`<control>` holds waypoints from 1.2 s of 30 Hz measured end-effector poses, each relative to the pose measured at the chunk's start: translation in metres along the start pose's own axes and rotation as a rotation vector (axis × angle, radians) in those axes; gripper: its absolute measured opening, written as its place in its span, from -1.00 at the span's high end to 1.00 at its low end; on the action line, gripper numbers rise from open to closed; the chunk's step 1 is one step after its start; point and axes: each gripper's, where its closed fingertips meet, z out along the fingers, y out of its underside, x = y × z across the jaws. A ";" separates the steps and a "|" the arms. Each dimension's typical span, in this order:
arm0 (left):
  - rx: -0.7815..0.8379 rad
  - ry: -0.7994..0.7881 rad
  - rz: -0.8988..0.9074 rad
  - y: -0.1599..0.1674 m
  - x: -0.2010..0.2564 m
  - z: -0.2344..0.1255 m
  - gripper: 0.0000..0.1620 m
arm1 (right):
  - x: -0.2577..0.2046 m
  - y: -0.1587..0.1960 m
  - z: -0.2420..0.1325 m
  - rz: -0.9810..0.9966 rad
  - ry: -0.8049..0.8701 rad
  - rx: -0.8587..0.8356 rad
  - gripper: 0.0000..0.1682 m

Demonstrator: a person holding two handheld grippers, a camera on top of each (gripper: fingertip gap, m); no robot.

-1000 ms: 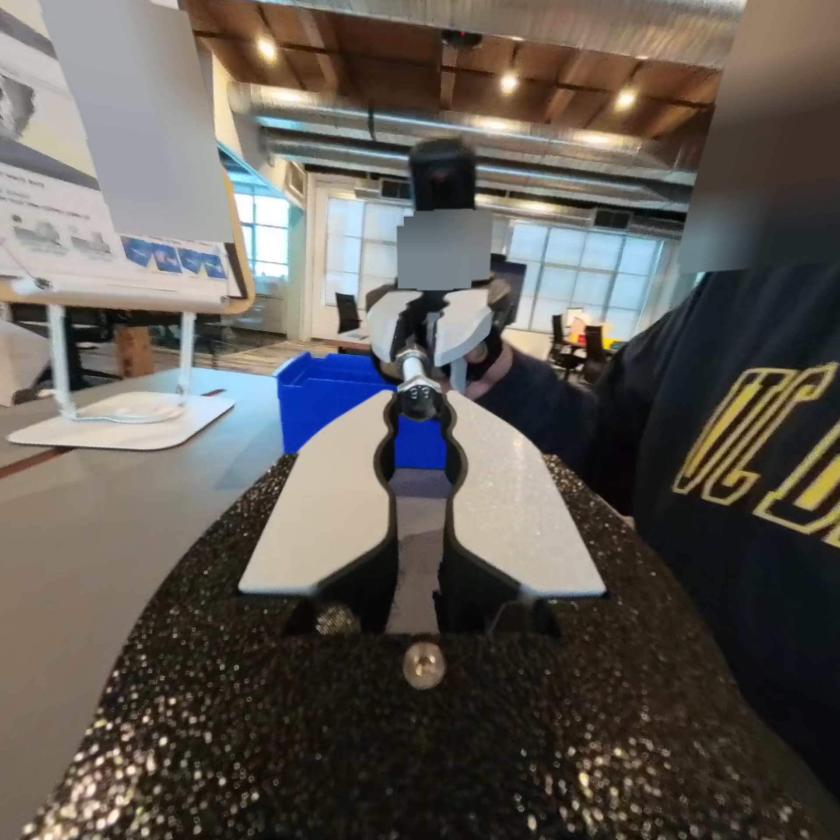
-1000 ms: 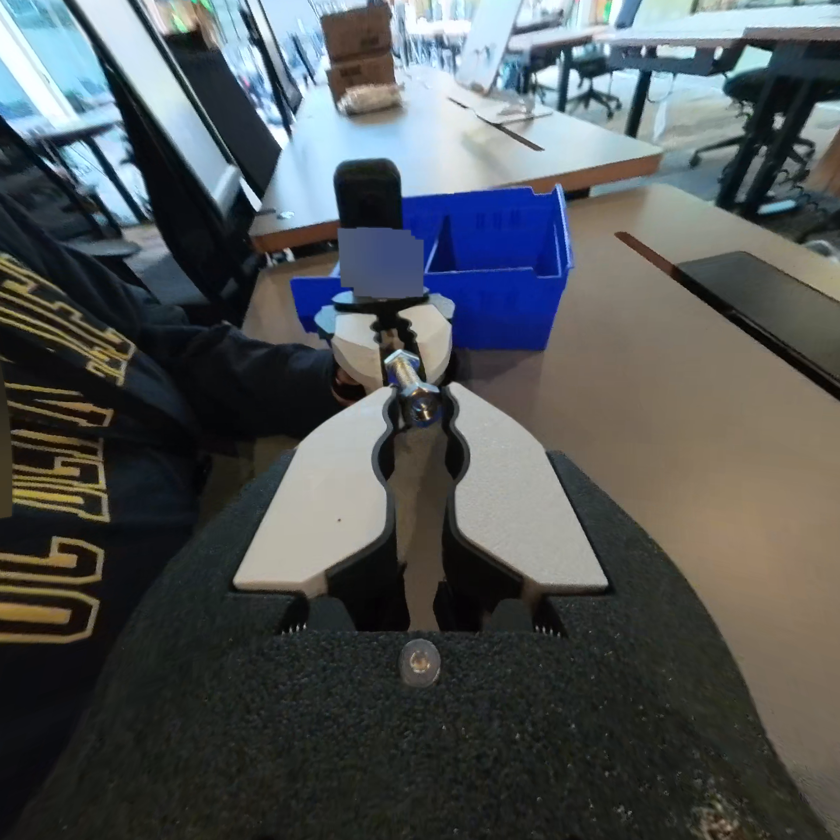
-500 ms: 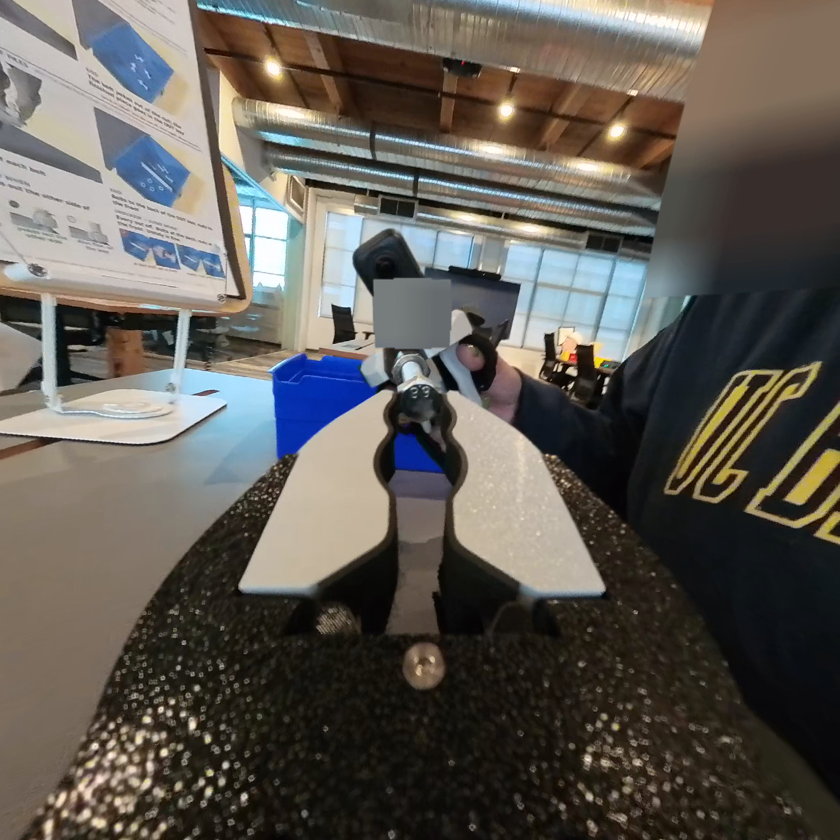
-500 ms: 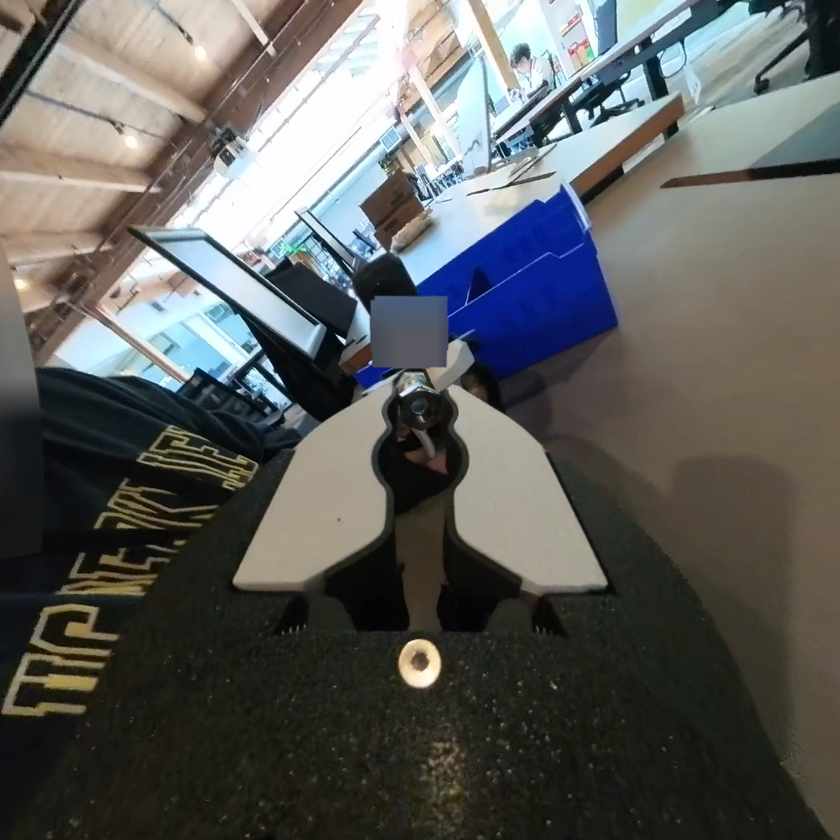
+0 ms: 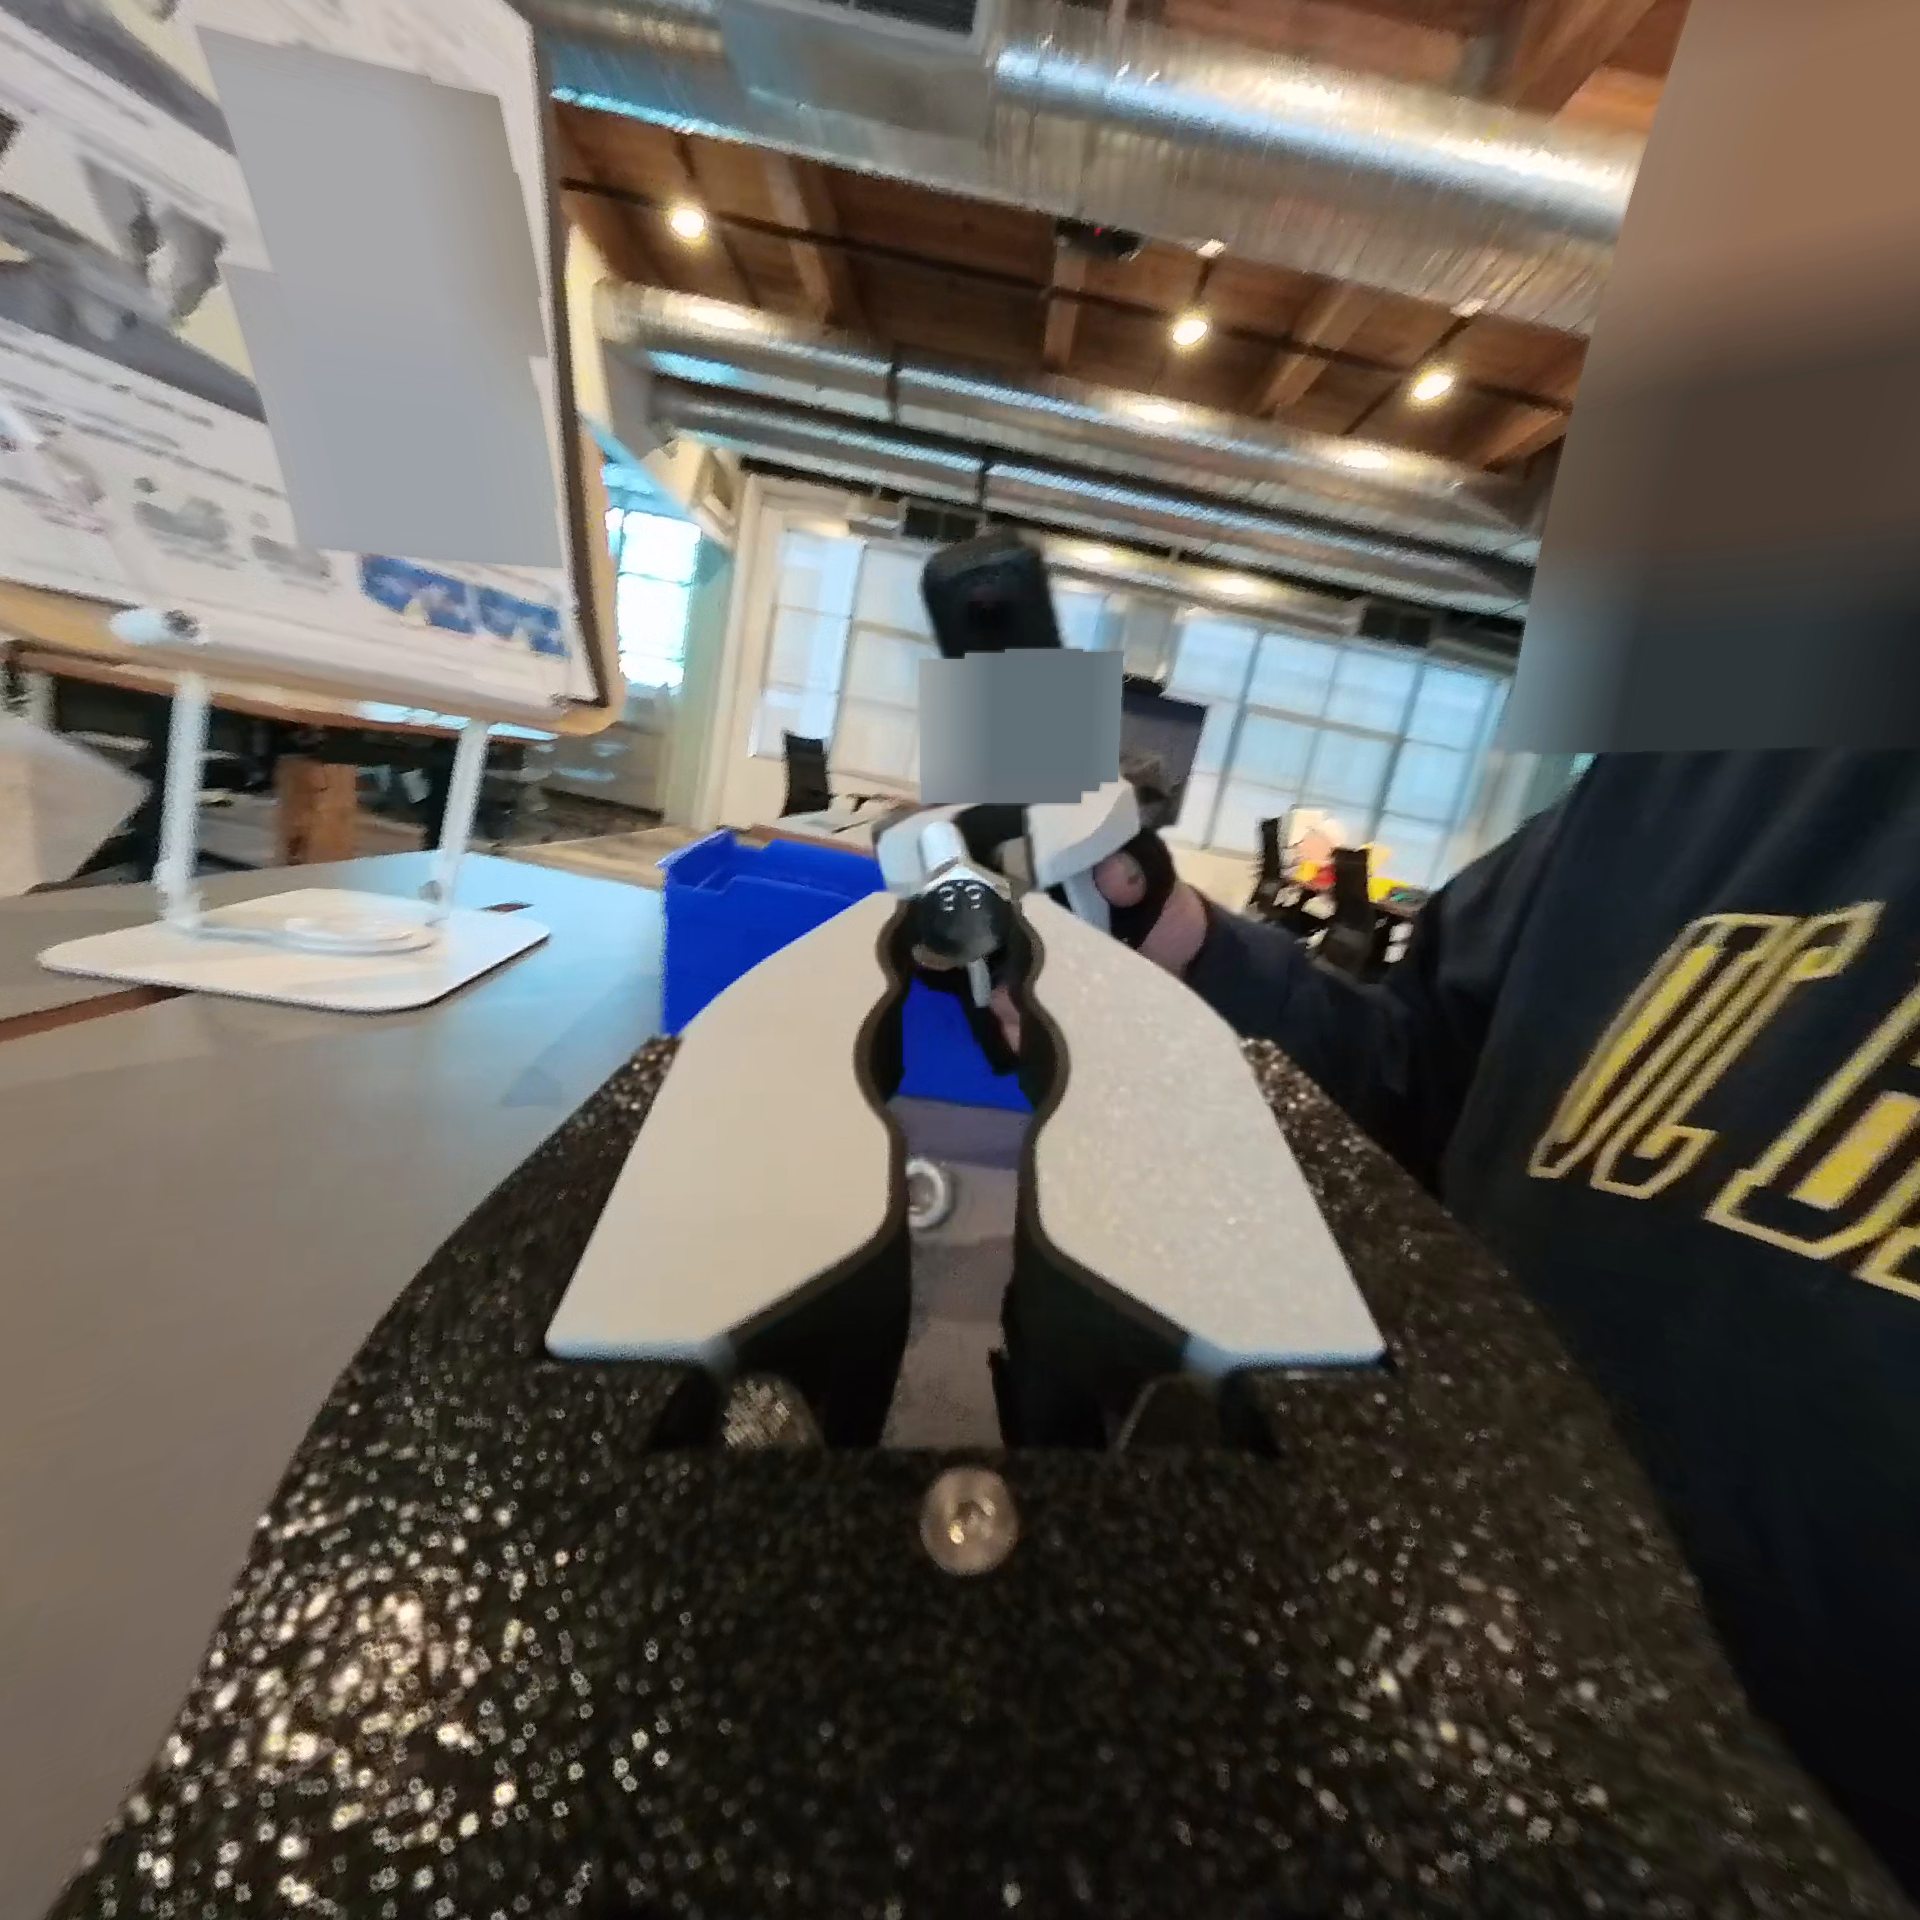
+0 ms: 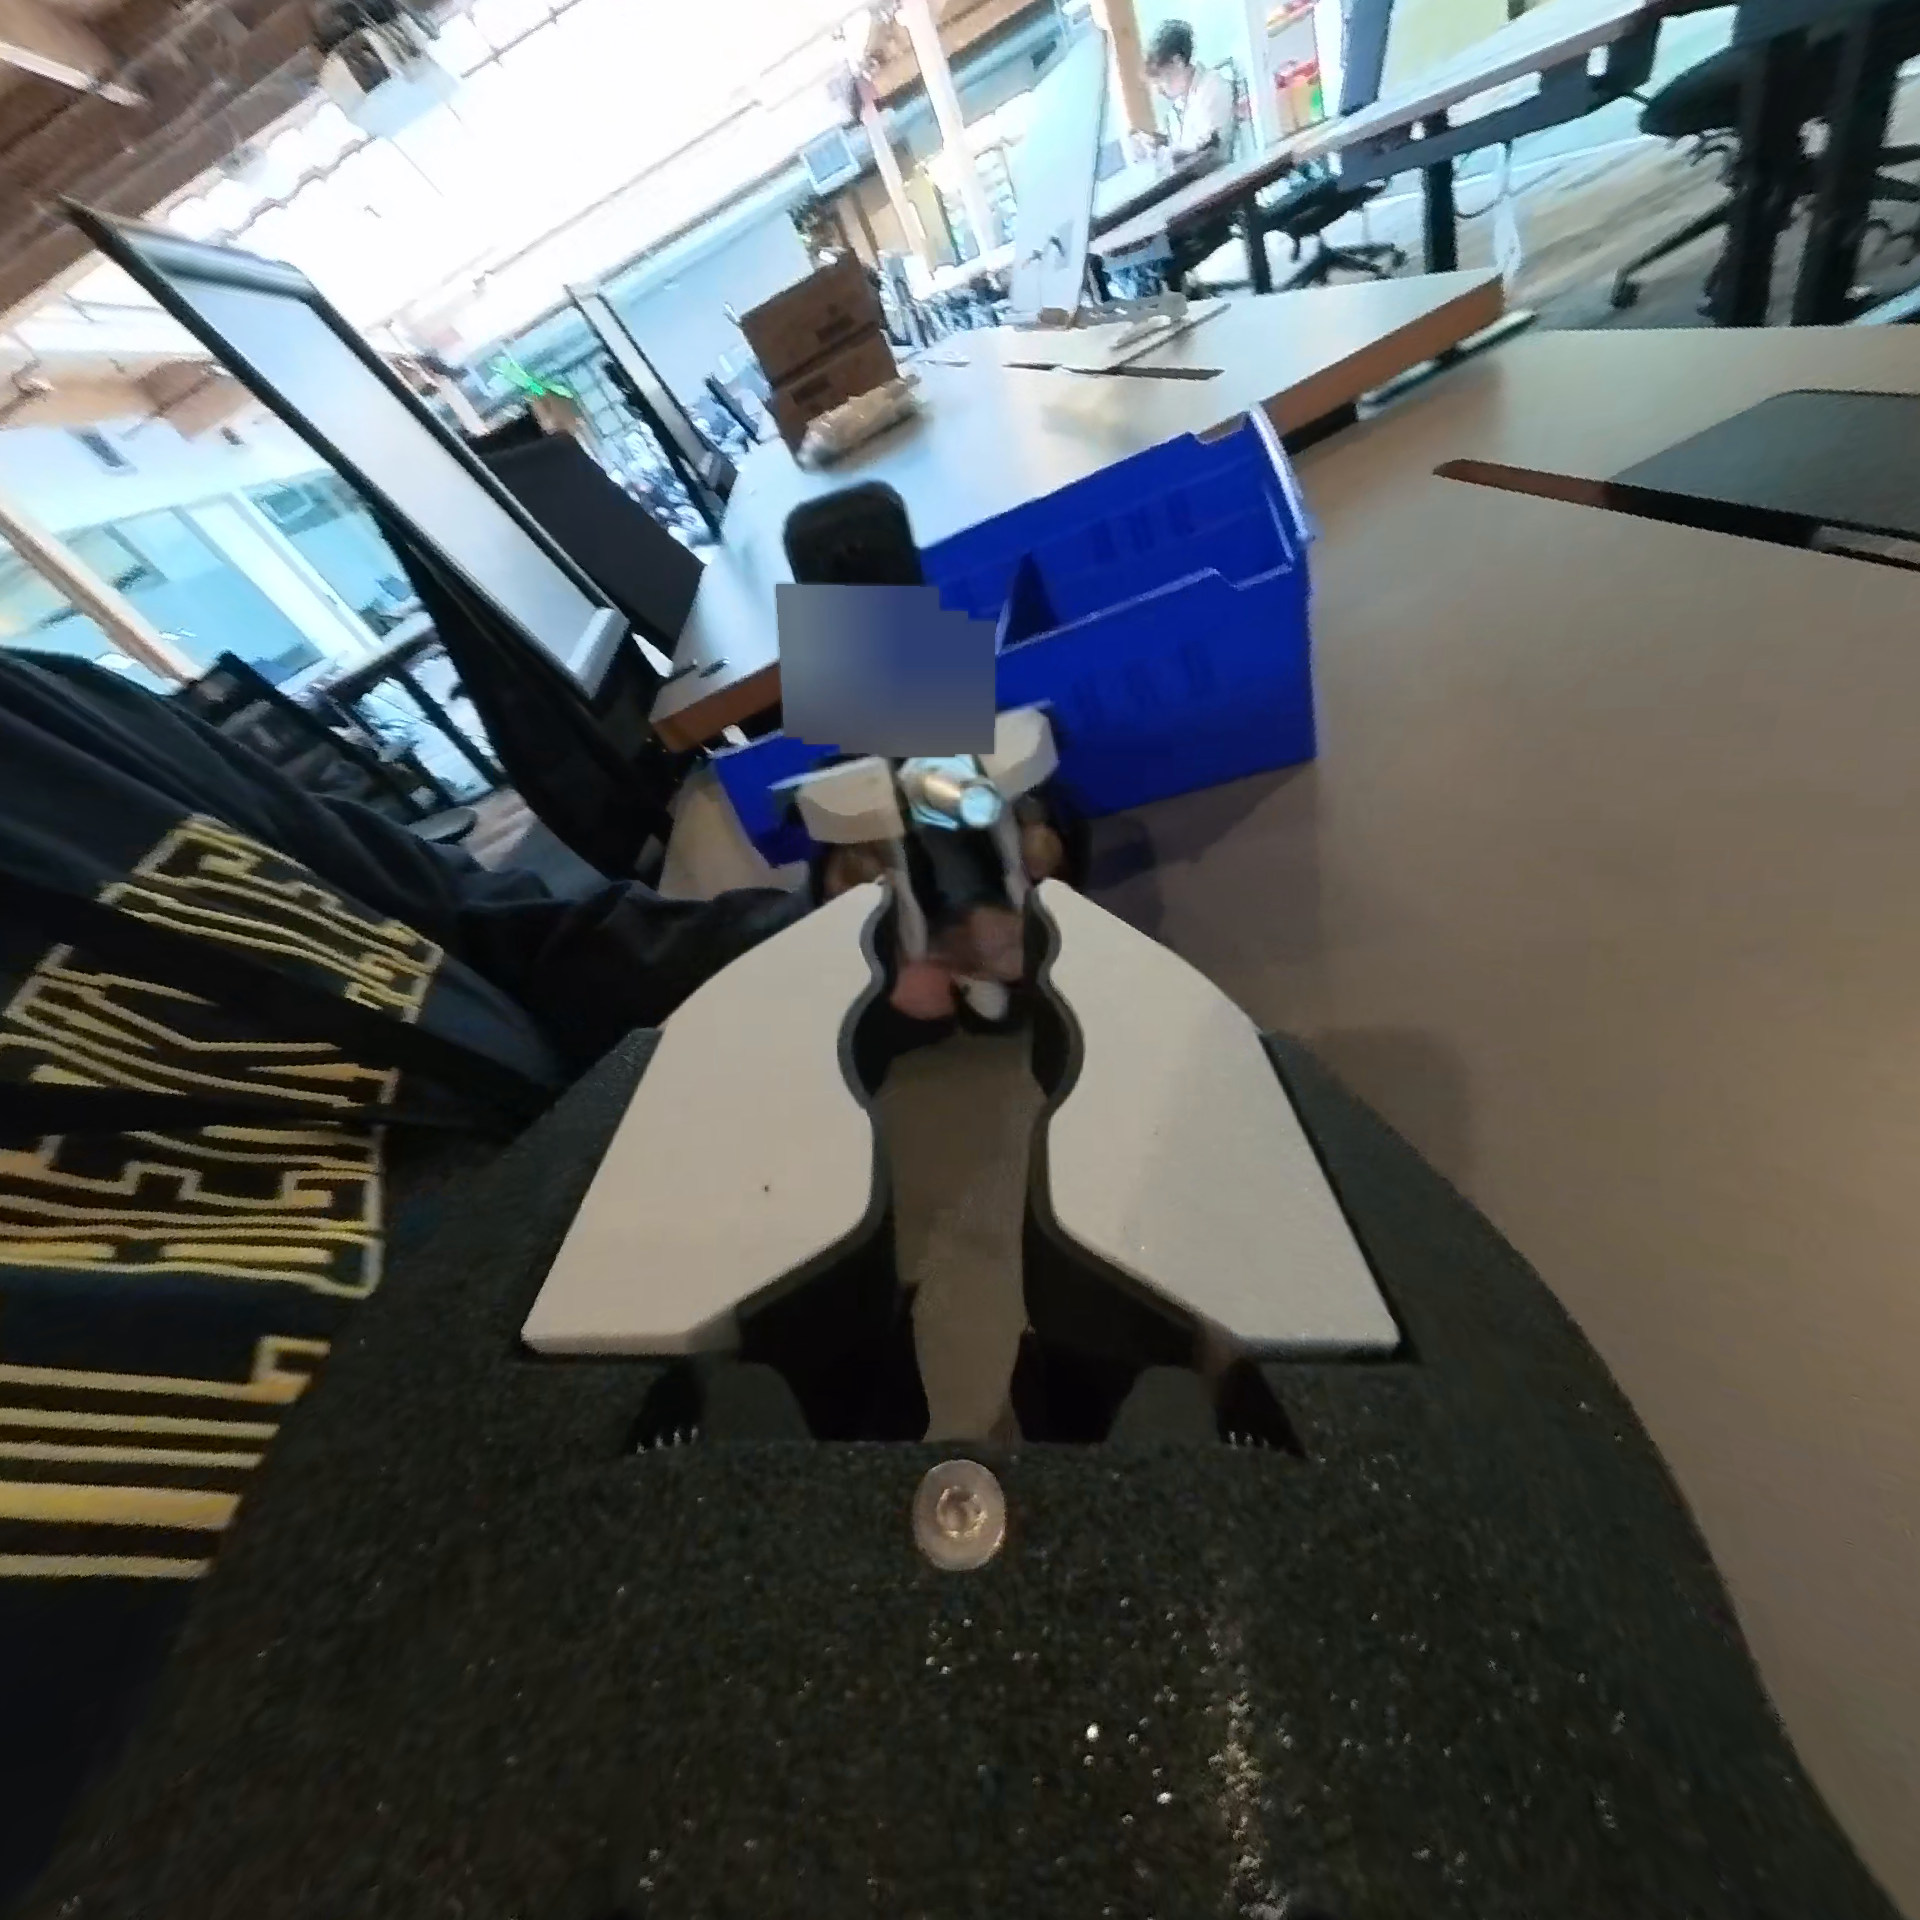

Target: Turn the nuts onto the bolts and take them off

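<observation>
My left gripper [image 5: 956, 920] is shut on the dark head of a bolt [image 5: 954, 906] and holds it in the air. The bolt's silver shank points at my right gripper [image 5: 997, 842], which shows tilted just beyond. In the right wrist view the bolt [image 6: 961, 805], with a silver nut [image 6: 932, 821] on it, sits in the left gripper [image 6: 935, 790]. It lies just above and beyond my right gripper [image 6: 961, 899], whose jaws stand slightly apart with nothing between them. The picture is blurred there.
A blue divided bin [image 5: 769, 935] [image 6: 1164, 675] stands on the grey table [image 5: 260, 1195] behind the grippers. A small round silver piece [image 5: 925, 1190] lies on the table under my left gripper. A white document stand [image 5: 291, 935] is far left, a black pad [image 6: 1787, 468] far right. The person's dark sweatshirt [image 5: 1662, 1143] is close by.
My right gripper, shut on the nut and rolled far over half a second ago, has come off it and rolled partly back. The left gripper has kept hold of the bolt head.
</observation>
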 end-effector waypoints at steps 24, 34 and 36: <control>-0.546 -0.200 0.083 0.072 -0.030 -0.010 0.25 | 0.066 0.082 0.009 -0.352 0.258 -0.750 0.88; -0.474 -0.291 0.081 0.059 -0.041 -0.020 0.28 | 0.067 0.108 0.028 -0.305 0.203 -0.858 0.67; -0.451 -0.310 0.082 0.055 -0.044 -0.021 0.27 | 0.062 0.096 0.025 -0.287 0.185 -0.793 0.61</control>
